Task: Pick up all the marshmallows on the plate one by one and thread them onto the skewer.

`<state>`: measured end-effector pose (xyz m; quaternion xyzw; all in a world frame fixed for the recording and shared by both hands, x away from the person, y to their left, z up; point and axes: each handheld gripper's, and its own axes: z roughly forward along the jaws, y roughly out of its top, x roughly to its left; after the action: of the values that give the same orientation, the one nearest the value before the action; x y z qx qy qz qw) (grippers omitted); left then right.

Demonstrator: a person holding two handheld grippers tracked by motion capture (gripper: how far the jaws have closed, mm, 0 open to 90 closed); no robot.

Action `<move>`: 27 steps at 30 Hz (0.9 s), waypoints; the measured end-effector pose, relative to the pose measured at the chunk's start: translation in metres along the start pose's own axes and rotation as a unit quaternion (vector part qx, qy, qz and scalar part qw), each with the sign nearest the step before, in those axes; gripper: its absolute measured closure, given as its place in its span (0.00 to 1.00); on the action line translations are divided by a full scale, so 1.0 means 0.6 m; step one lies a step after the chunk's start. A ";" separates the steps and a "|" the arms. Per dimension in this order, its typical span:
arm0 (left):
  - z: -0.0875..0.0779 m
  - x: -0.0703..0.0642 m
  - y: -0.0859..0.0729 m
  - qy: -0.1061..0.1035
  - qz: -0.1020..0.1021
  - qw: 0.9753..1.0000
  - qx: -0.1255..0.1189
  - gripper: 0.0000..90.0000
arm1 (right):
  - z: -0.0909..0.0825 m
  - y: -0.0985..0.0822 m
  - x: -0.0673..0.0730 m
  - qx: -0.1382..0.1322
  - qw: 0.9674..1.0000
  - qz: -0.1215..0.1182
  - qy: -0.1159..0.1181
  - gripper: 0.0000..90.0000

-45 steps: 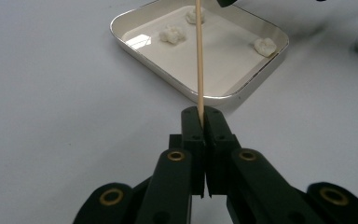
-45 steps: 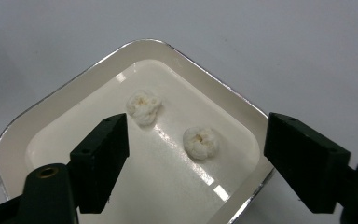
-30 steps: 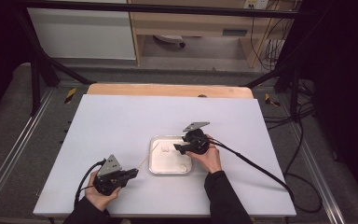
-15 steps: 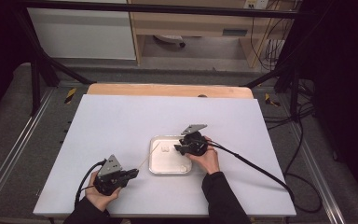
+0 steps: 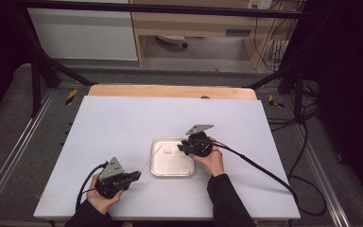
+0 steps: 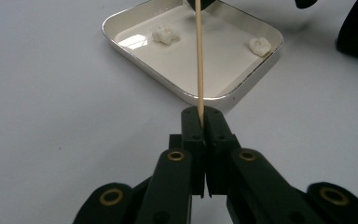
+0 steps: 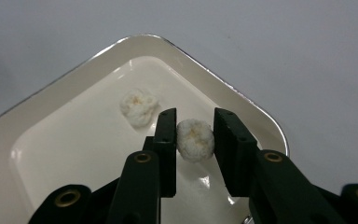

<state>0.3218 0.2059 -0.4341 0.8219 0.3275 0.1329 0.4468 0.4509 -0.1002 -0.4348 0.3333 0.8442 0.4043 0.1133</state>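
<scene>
Left gripper (image 6: 200, 122) jaws pressed together on a thin wooden skewer (image 6: 198, 56), pinched at its near end; the stick runs up toward 12 o'clock in the left gripper view, over the rim of the white tray (image 6: 121, 21), bare along its visible length, no ball threaded on it; its far tip is hidden behind the dark shape at 12. Right gripper (image 7: 195, 135) jaws part-spread around a white puffy ball (image 7: 195, 139), left jaw touching it, right jaw close beside with a sliver of gap, so grip not fully closed as far as I can tell; cannot tell if the ball is lifted or sitting on the tray floor. Second ball (image 7: 139, 107) lies in the tray at about 10 o'clock from the held one. Left gripper view shows a ball at 11 o'clock and one near the tray's 2 o'clock corner.

In the high view, tray (image 5: 157, 168) sits mid-table, right gripper at its 1 o'clock corner, left gripper at 8 o'clock off the tray.

Progress guess: looks like skewering balls; early stage, skewer ready, first ball being picked, nothing threaded yet, both balls left to do
</scene>
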 end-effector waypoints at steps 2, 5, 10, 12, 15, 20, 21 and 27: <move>0.000 -0.001 0.000 0.000 -0.001 1.000 -0.003 0.98 | -0.011 0.004 0.003 -0.007 1.000 0.002 0.009 0.79; 0.000 -0.003 0.001 -0.001 0.000 1.000 -0.004 0.98 | -0.030 0.008 0.007 -0.026 0.999 0.014 0.027 0.80; 0.001 -0.006 0.002 -0.003 0.001 1.000 -0.006 0.98 | -0.060 0.012 0.013 -0.050 0.998 0.023 0.044 0.80; 0.001 -0.008 0.002 -0.003 0.001 1.000 -0.008 0.98 | -0.071 0.013 0.017 -0.063 0.996 0.029 0.055 0.80; 0.001 -0.010 0.002 -0.003 0.002 1.000 -0.011 0.98 | -0.087 0.016 0.023 -0.081 0.994 0.033 0.068 0.80; 0.002 -0.014 0.004 -0.004 0.004 1.000 -0.016 0.98 | -0.110 0.023 0.031 -0.117 0.987 0.053 0.097 0.80; 0.002 -0.015 0.004 -0.004 0.006 1.000 -0.016 0.98 | -0.113 0.024 0.033 -0.123 0.986 0.056 0.102 0.80; 0.005 -0.021 0.007 -0.007 0.010 1.000 -0.021 0.98 | -0.123 0.030 0.035 -0.148 0.977 0.083 0.126 0.80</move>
<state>0.3155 0.1941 -0.4311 0.8167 0.3130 0.1388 0.4645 0.4099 -0.1233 -0.3716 0.3279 0.7519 0.5716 0.0199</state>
